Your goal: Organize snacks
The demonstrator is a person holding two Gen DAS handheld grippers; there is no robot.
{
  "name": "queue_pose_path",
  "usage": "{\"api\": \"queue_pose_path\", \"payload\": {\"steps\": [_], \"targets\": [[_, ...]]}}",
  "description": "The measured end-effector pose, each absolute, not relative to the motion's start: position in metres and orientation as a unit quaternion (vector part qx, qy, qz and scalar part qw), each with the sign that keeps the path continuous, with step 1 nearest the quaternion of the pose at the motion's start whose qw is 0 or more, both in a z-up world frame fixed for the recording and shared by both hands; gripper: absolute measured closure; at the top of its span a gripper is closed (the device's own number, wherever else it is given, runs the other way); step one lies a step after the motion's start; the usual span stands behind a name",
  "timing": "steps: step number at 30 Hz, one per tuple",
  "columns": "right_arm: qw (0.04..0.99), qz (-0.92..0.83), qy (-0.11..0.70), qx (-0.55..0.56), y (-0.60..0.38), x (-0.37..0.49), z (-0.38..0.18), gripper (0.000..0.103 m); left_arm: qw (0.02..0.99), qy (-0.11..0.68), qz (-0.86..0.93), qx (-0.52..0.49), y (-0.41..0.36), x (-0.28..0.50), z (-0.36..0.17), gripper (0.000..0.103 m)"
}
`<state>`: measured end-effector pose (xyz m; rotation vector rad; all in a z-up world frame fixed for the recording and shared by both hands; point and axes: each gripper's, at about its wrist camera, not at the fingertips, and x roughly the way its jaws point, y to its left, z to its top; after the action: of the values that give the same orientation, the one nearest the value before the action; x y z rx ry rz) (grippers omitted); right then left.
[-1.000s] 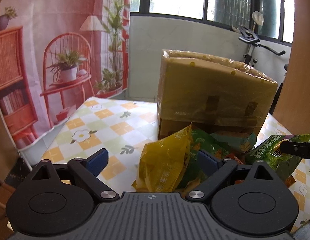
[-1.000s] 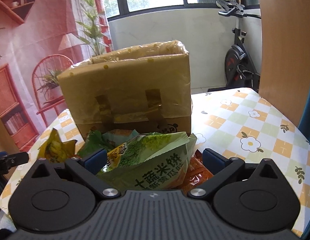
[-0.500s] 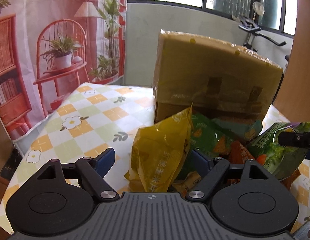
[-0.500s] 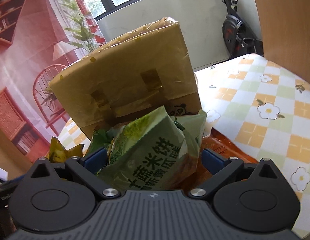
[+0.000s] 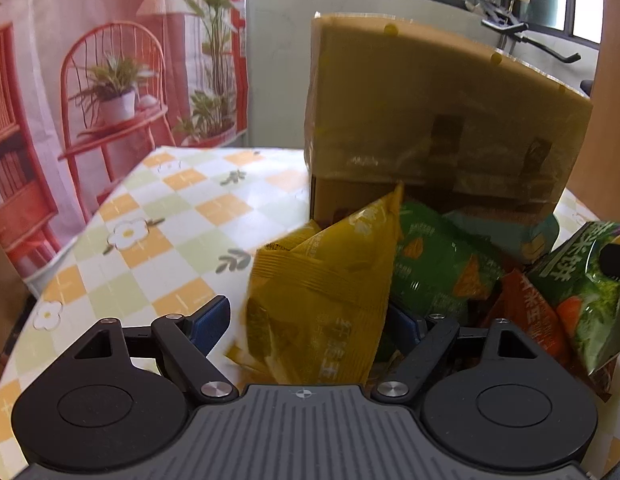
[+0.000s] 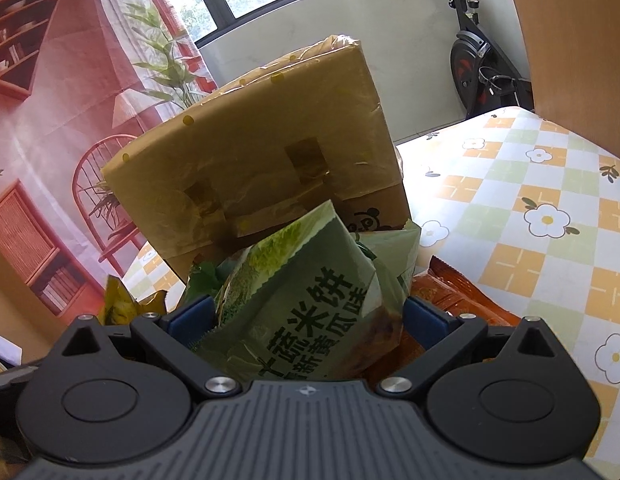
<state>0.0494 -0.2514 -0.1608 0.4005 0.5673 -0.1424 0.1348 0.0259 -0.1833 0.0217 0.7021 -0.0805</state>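
While snacks lie piled: none looks sorted yet.
Left hand-held gripper point(image 5: 308, 320): open around yellow bag point(image 5: 322, 300).
Right hand-held gripper point(image 6: 306, 316): maybe squeezing green bag point(image 6: 310, 296).
Left to do: everything.

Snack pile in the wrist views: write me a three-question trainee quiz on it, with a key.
1. True or false: the cardboard box stands on the table beyond the snack bags.
2. Which thing is gripped between the right gripper's fingers? A. green rice-cracker bag B. orange bag C. cardboard box
3. Fill in: the bag between the left gripper's fingers is ____ in colour.

Key: 1 true. 2 A. 3 yellow; those fingers have just been closing around it, but one pad is not touching it yet.
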Motion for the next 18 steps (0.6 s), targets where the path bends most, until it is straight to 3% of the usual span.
{"api": "queue_pose_path", "payload": {"steps": [4, 8, 12, 14, 18], "targets": [[0.936, -0.07, 0.278, 0.203, -0.253, 0.051, -0.161, 0.001, 0.937, 0.346, -0.039, 0.016, 0.023, 0.135, -0.188, 0.021], [0.934, -0.071, 0.279, 0.212, -0.255, 0.053, -0.161, 0.001, 0.939, 0.342, -0.038, 0.013, 0.025, 0.133, -0.188, 0.032], [0.935, -0.071, 0.274, 0.214, -0.256, 0.05, -0.161, 0.004, 0.945, 0.326, -0.034, -0.002, 0.031, 0.127, -0.184, 0.035], [0.936, -0.066, 0.268, 0.217, -0.256, 0.048, -0.159, 0.016, 0.95, 0.309, -0.034, -0.003, 0.032, 0.121, -0.179, 0.035], [0.941, -0.058, 0.257, 0.215, -0.252, 0.046, -0.153, 0.025, 0.959, 0.28, -0.035, 0.001, 0.031, 0.113, -0.168, 0.035]]}}
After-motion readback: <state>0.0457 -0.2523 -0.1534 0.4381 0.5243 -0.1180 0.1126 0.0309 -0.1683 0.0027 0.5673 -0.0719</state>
